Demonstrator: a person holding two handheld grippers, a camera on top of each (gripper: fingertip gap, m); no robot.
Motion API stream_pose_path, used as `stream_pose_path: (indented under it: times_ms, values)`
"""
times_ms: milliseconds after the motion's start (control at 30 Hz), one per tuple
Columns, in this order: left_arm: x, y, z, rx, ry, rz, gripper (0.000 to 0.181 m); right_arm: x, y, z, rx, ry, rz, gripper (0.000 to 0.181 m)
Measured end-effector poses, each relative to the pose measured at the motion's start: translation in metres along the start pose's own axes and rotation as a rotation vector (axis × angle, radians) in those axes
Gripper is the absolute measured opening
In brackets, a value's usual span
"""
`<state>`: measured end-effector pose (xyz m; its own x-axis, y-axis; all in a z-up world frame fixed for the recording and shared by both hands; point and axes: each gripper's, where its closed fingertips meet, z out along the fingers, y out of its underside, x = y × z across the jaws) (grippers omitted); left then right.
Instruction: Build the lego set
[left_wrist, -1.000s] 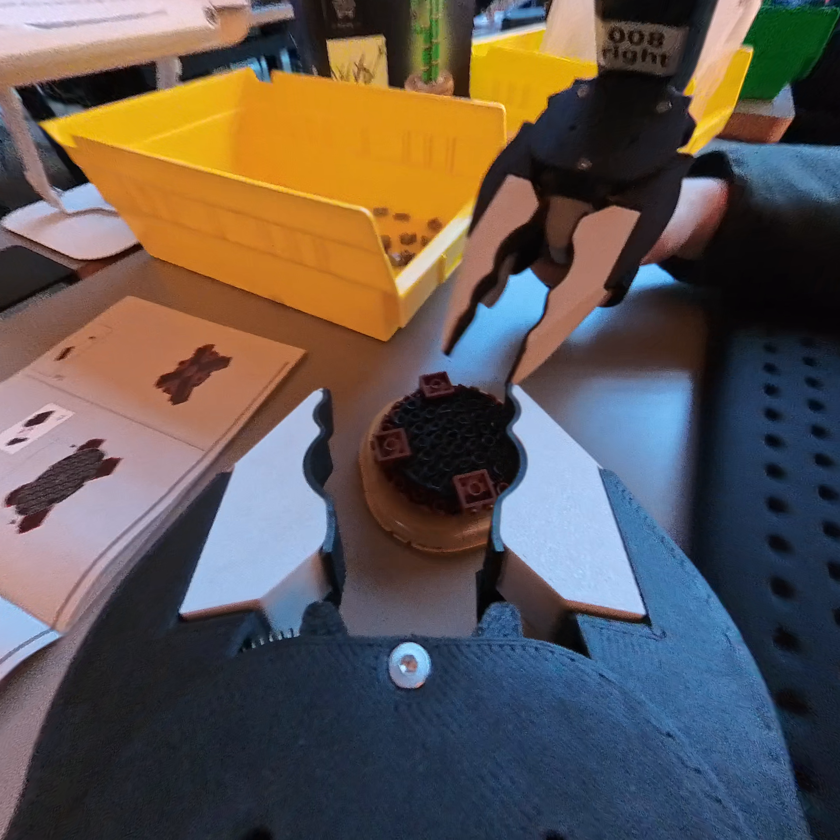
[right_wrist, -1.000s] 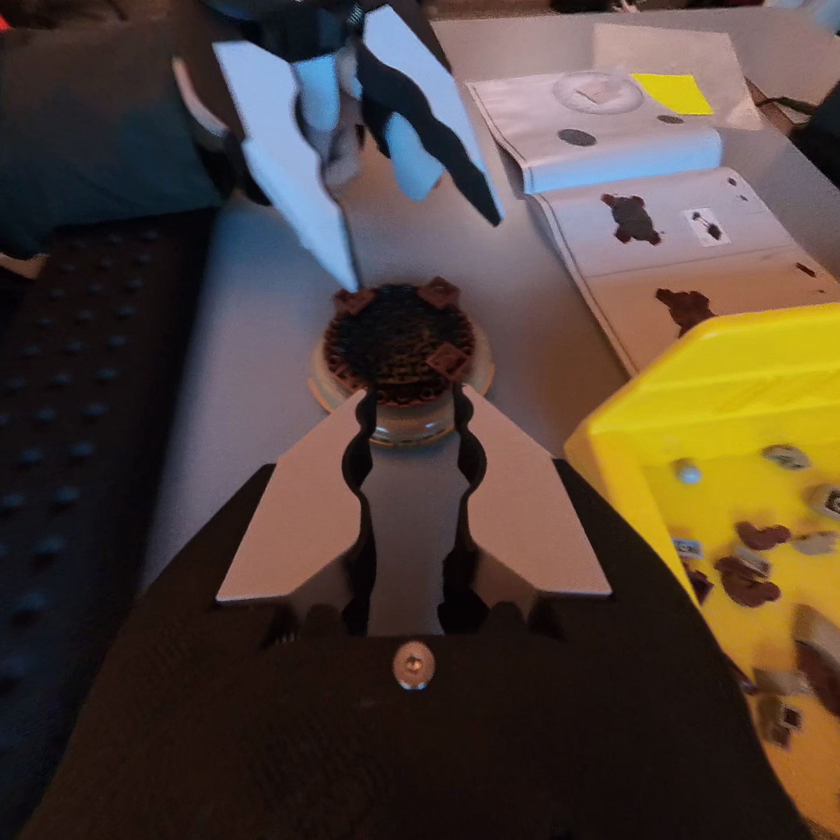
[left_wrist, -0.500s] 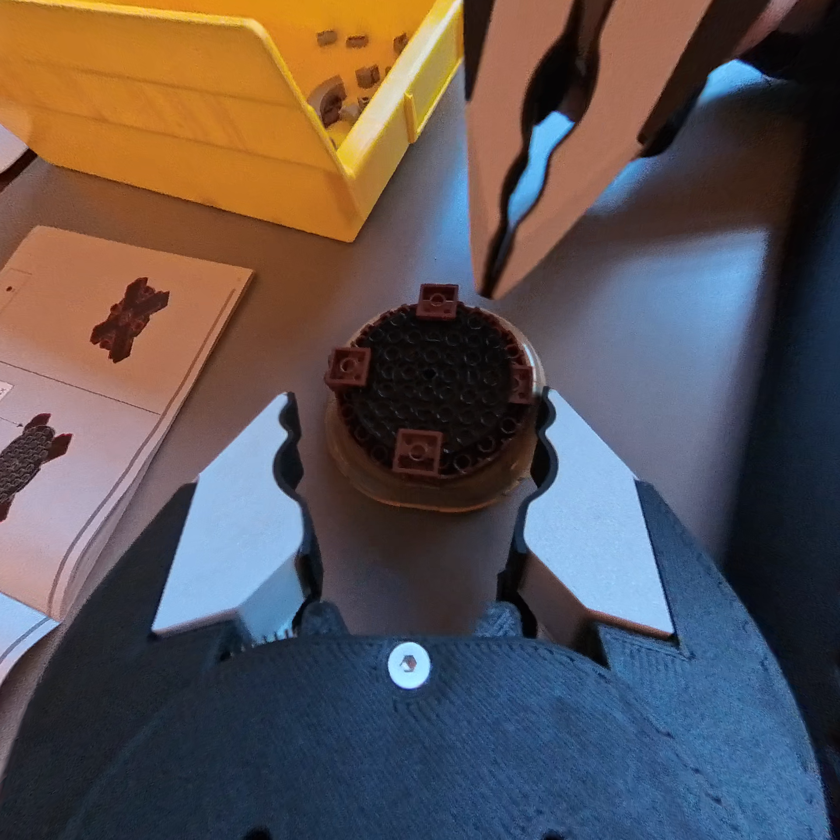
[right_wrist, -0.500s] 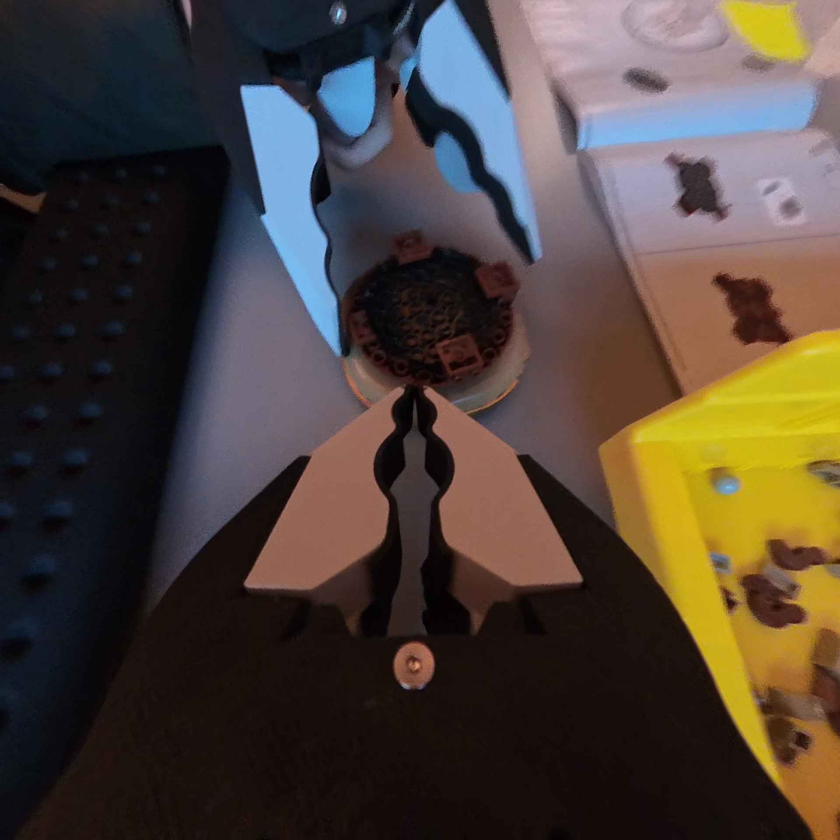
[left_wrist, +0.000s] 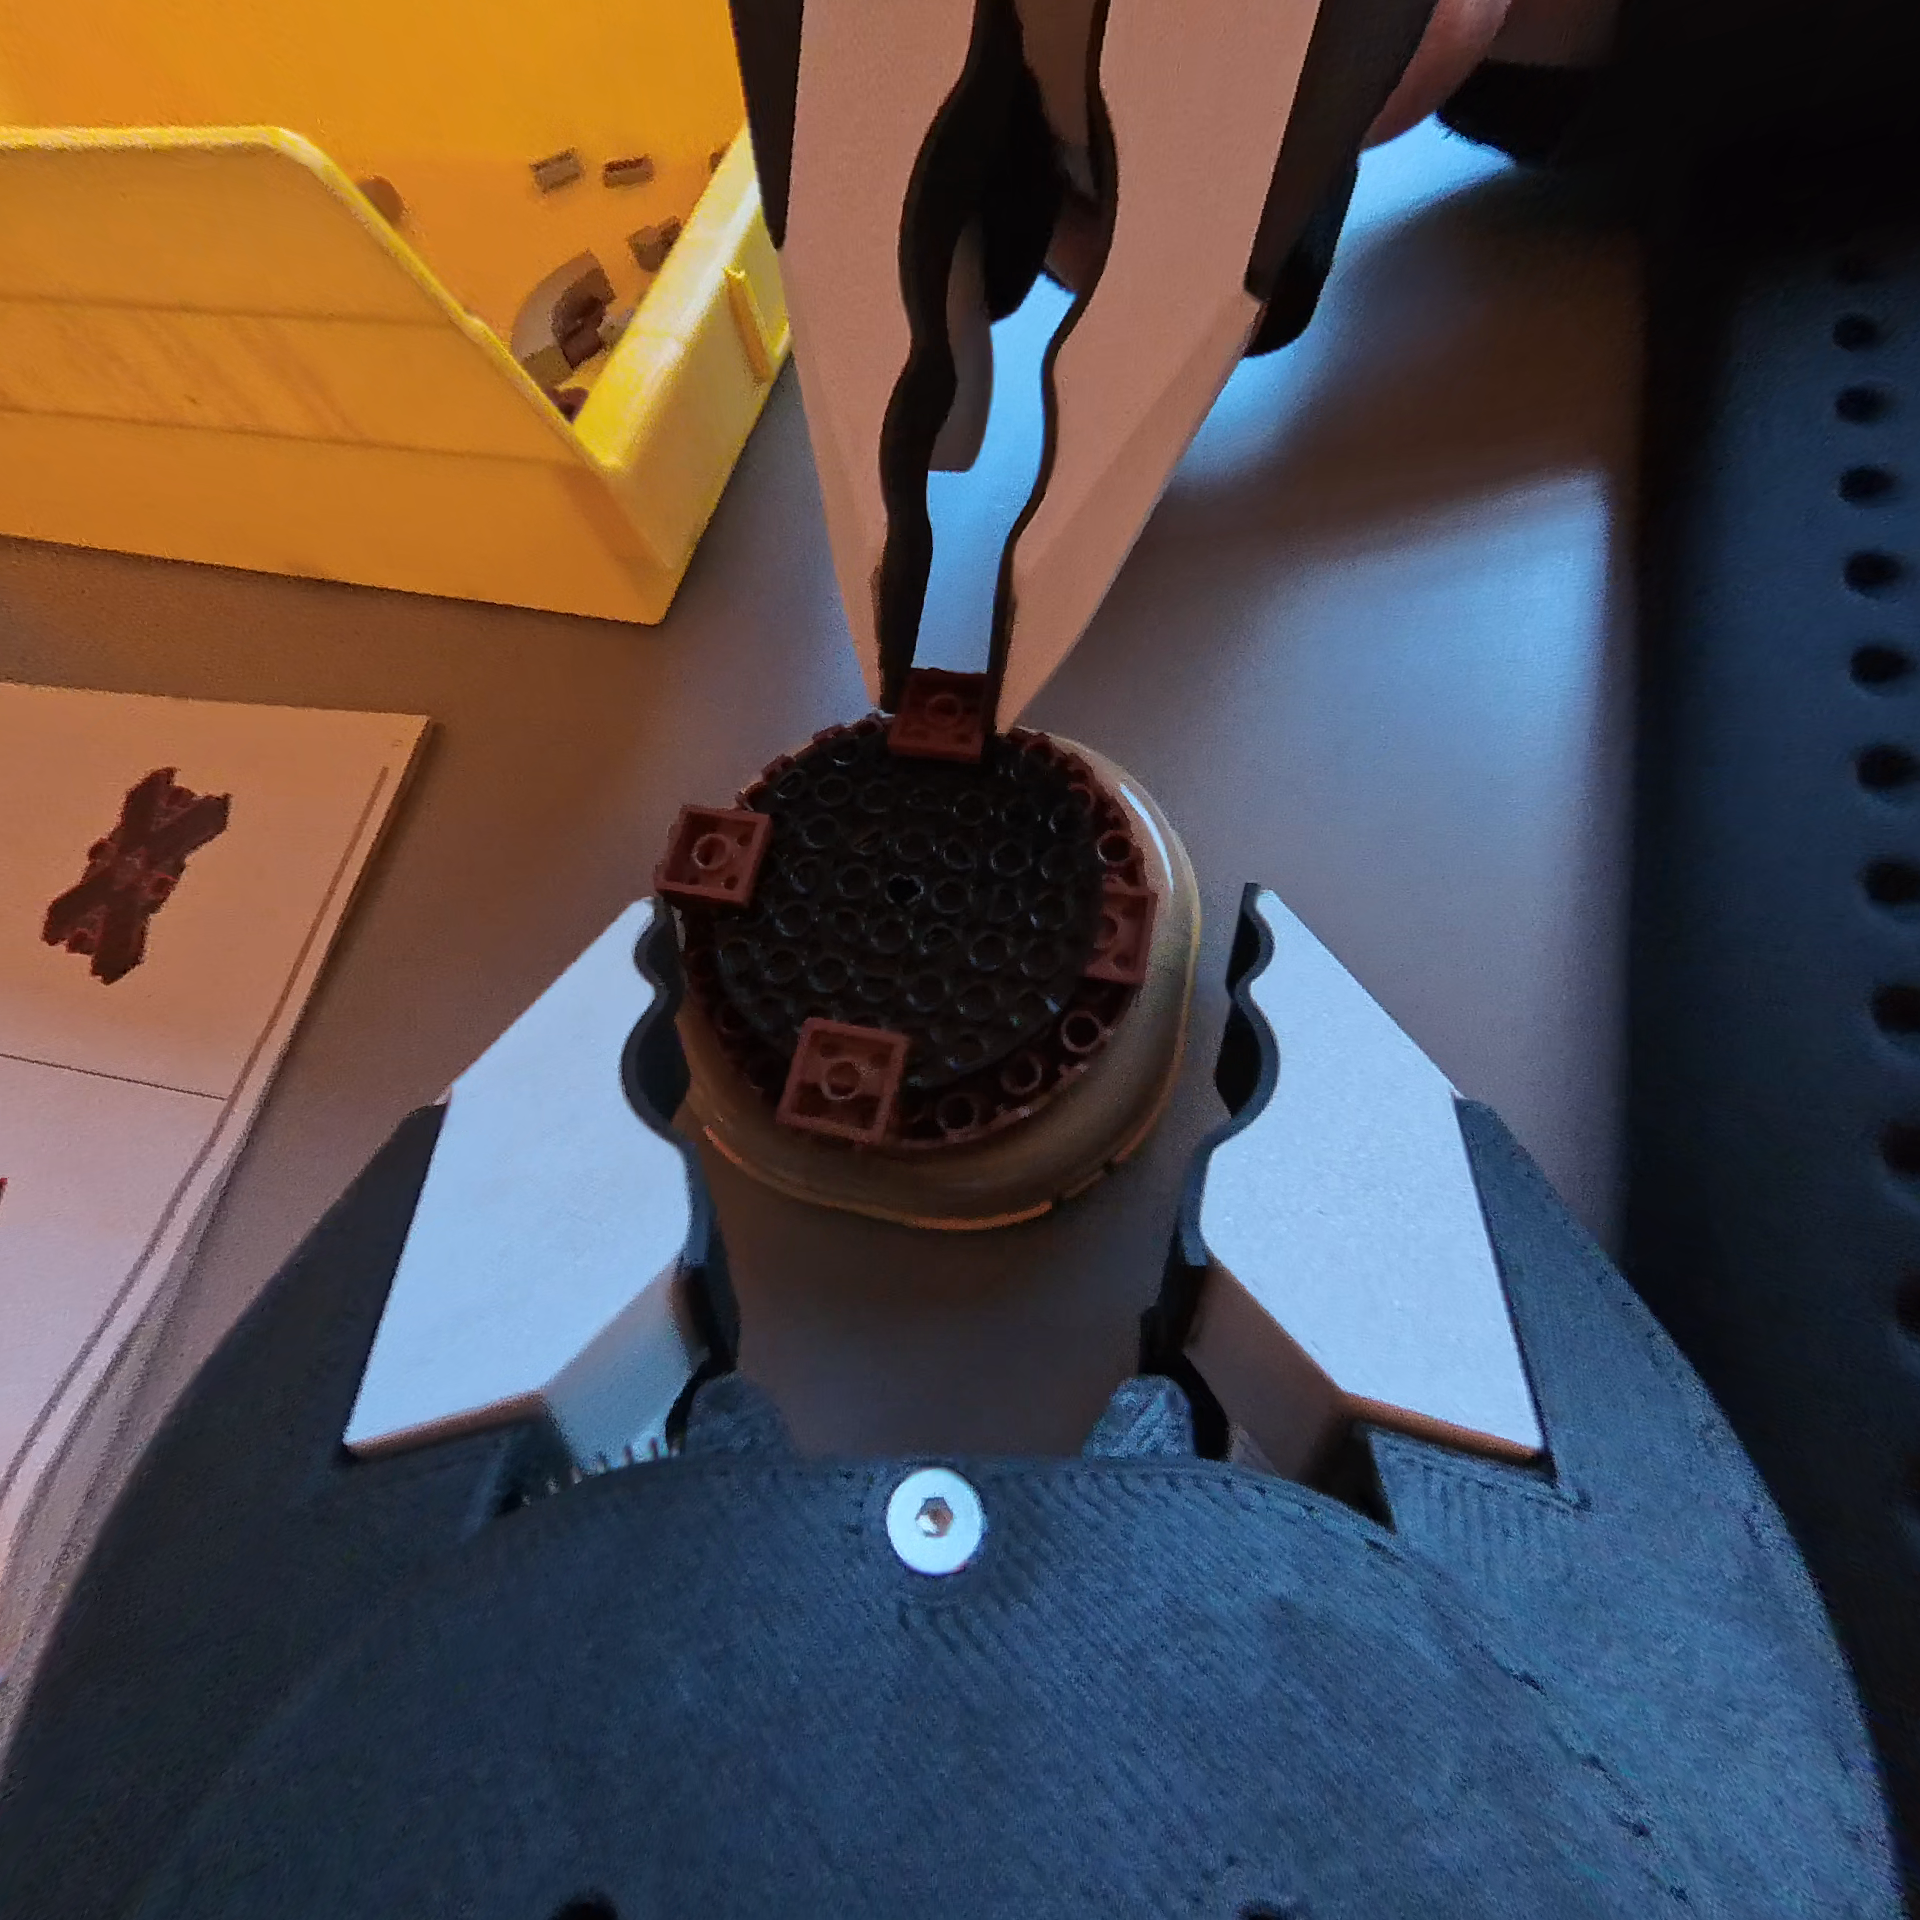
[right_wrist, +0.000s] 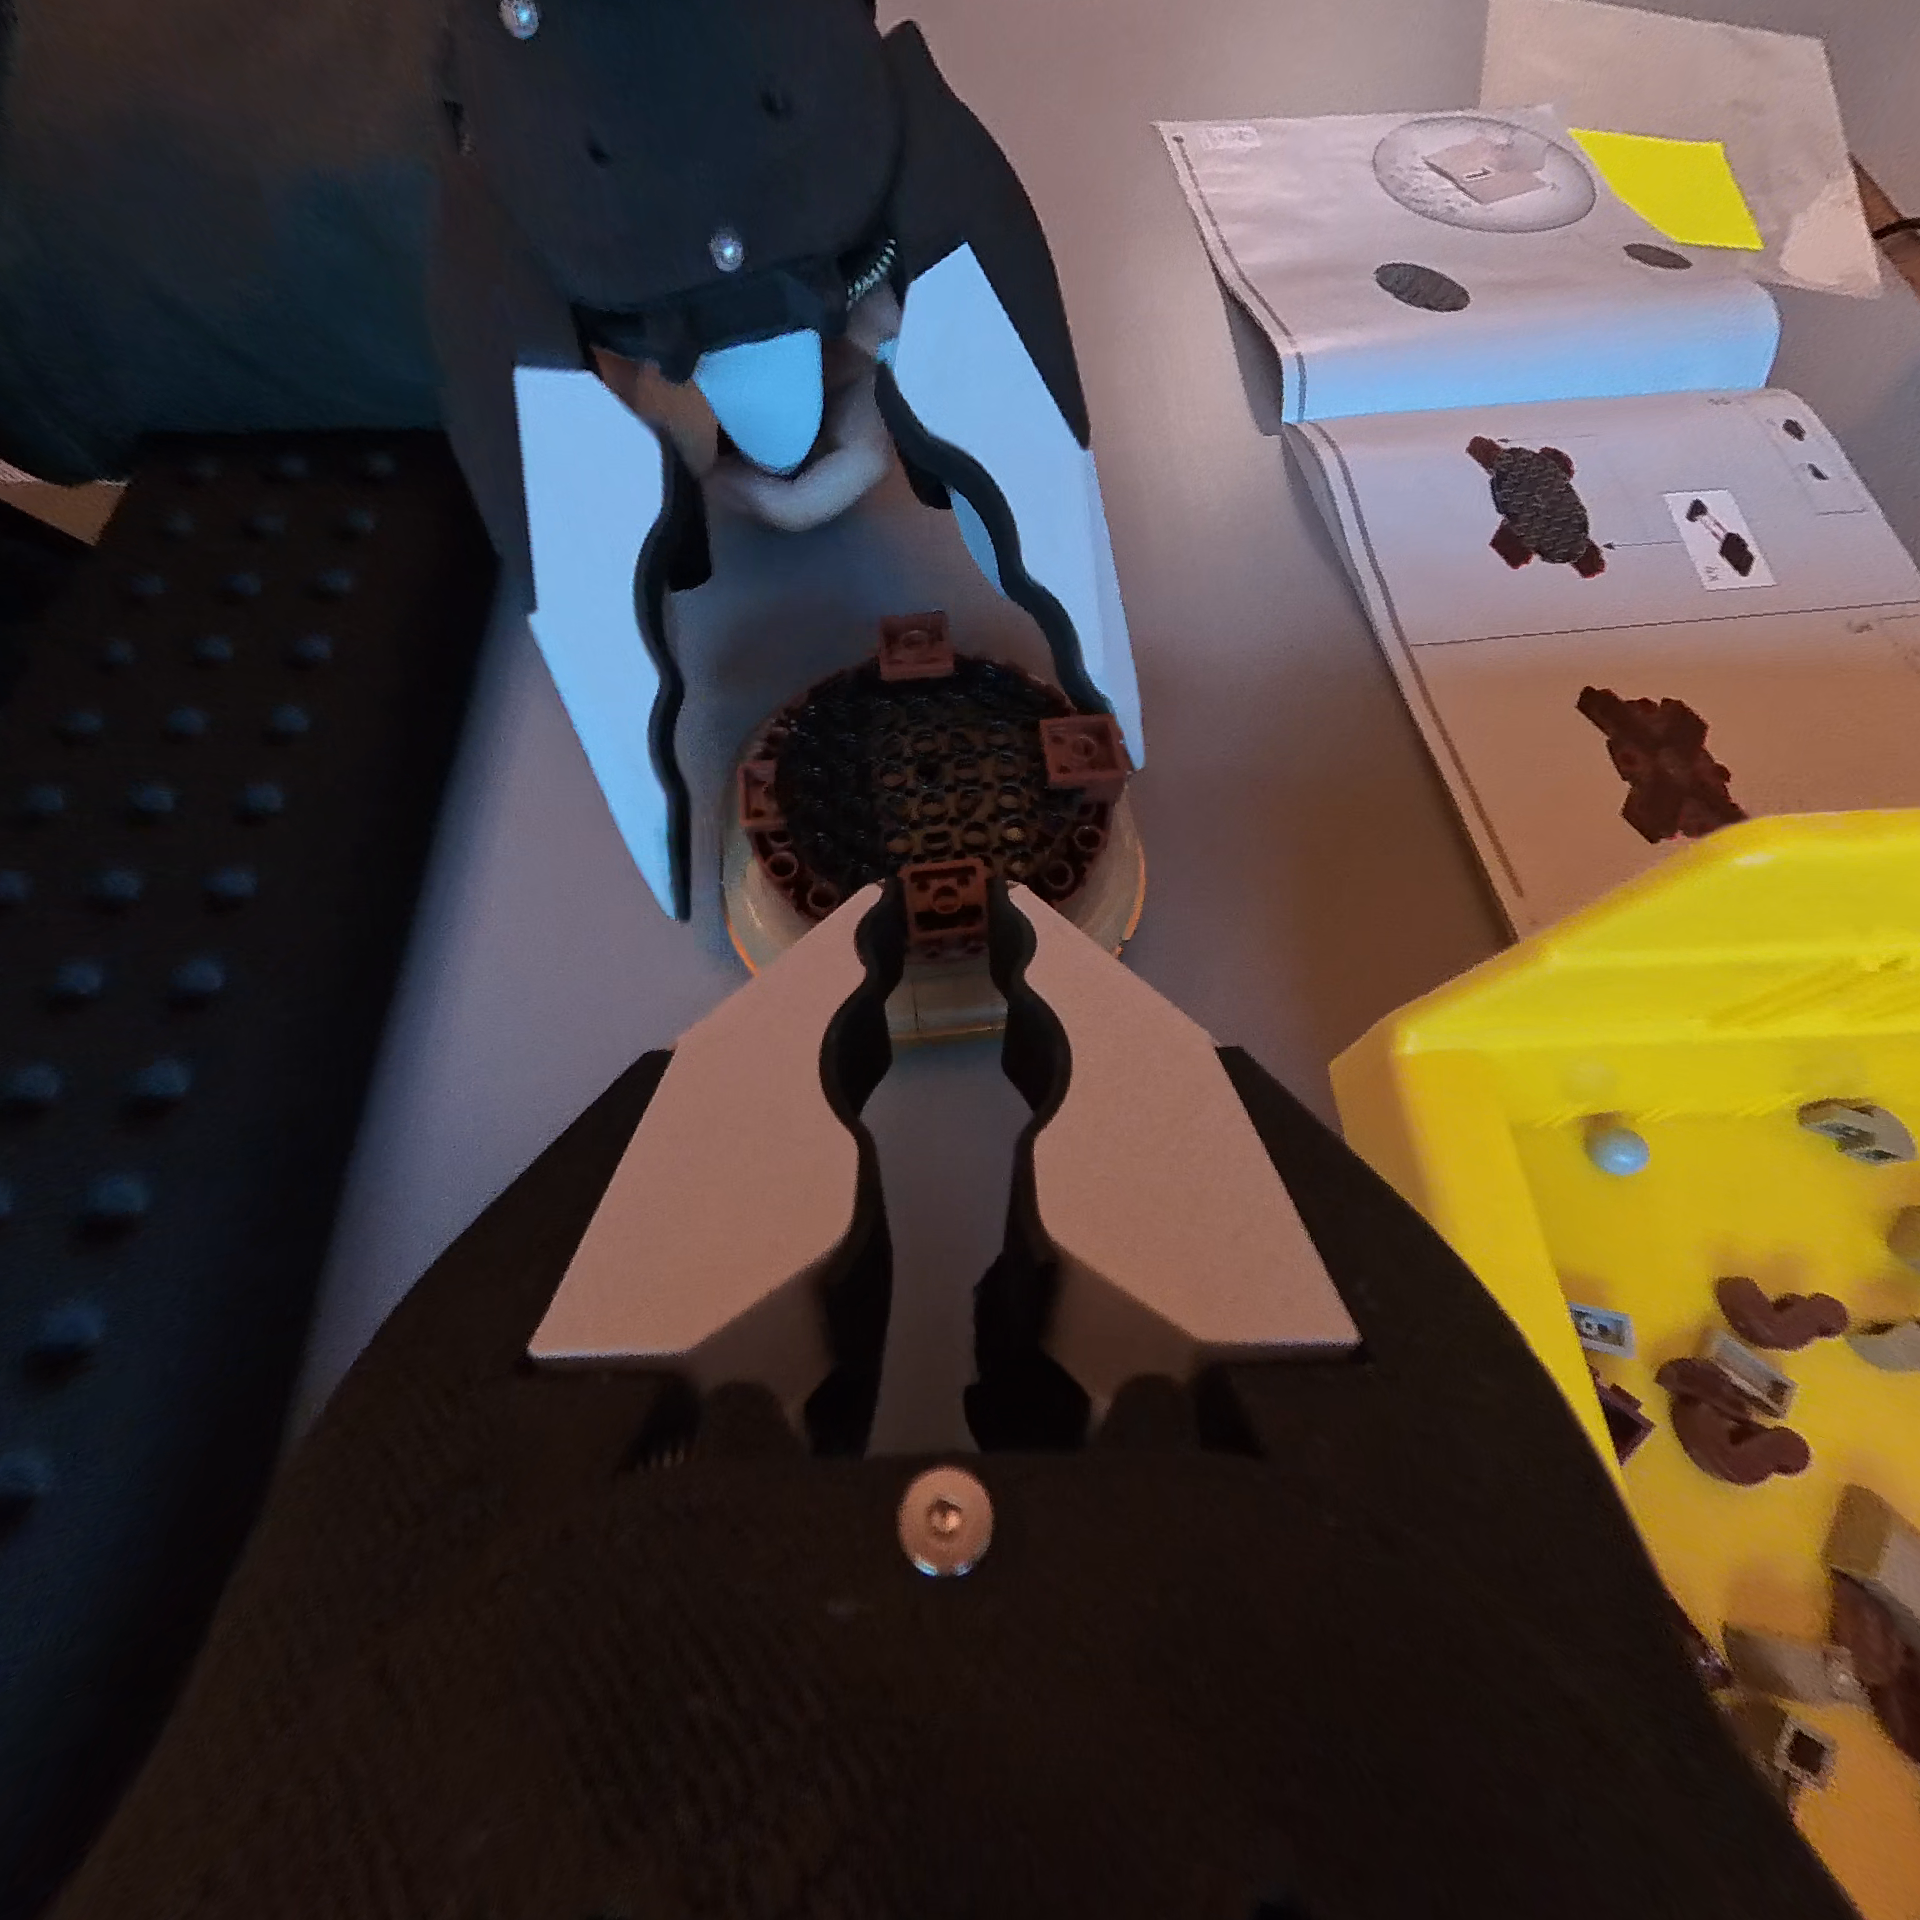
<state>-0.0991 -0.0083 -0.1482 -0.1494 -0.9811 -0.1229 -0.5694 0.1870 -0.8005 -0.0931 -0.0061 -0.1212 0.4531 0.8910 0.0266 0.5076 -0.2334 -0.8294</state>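
The round lego model (left_wrist: 914, 935) stands on the grey counter (left_wrist: 1403, 727), between the two claws. It is a dark studded disc sitting on a pale, glossy round base (left_wrist: 1164, 1101), with four small reddish-brown square bricks at its edge. I judge it light and stiff, but not solid as one body: the small bricks hold only by their studs, so a side push could loosen them. The base looks smooth and perhaps slippery. The safest hold seems to be low, on the two opposite sides of the base, not on the small bricks.

The left claw (left_wrist: 940, 1049) is spread wide around the near part of the model. Its left finger (left_wrist: 582, 1091) lies just beside the base, maybe touching it; the right one stands a little apart. It grips nothing.

The right claw (right_wrist: 943, 914) comes from the far side and is narrow — its two tips stand on both sides of the far brick (left_wrist: 940, 715). It seems to pinch this brick or press it, but I cannot tell if the pads really squeeze it.

To the left lies the open instruction booklet (left_wrist: 187, 883), and far left the yellow bin (left_wrist: 312, 416) with loose pieces. To the right is a dark dotted mat (left_wrist: 1818, 727).
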Motion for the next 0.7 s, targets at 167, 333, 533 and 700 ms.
stream_pose_path:
  times_ms: [167, 333, 533, 700]
  values:
    - [-0.005, 0.000, 0.003, -0.007, -0.034, 0.009, 0.100, 0.002, 0.000, 0.000, 0.013, -0.001, 0.067, 0.013]
    - [0.001, 0.000, 0.003, -0.004, -0.005, 0.043, 0.100, 0.006, 0.000, -0.002, 0.060, -0.069, 0.248, 0.001]
    - [0.002, 0.000, 0.004, -0.006, -0.011, 0.048, 0.100, 0.018, -0.031, -0.040, 0.294, -0.103, 0.267, 0.000]
    - [0.002, 0.000, 0.003, -0.006, -0.009, 0.046, 0.100, -0.001, -0.003, -0.016, 0.101, -0.045, 0.108, 0.022]
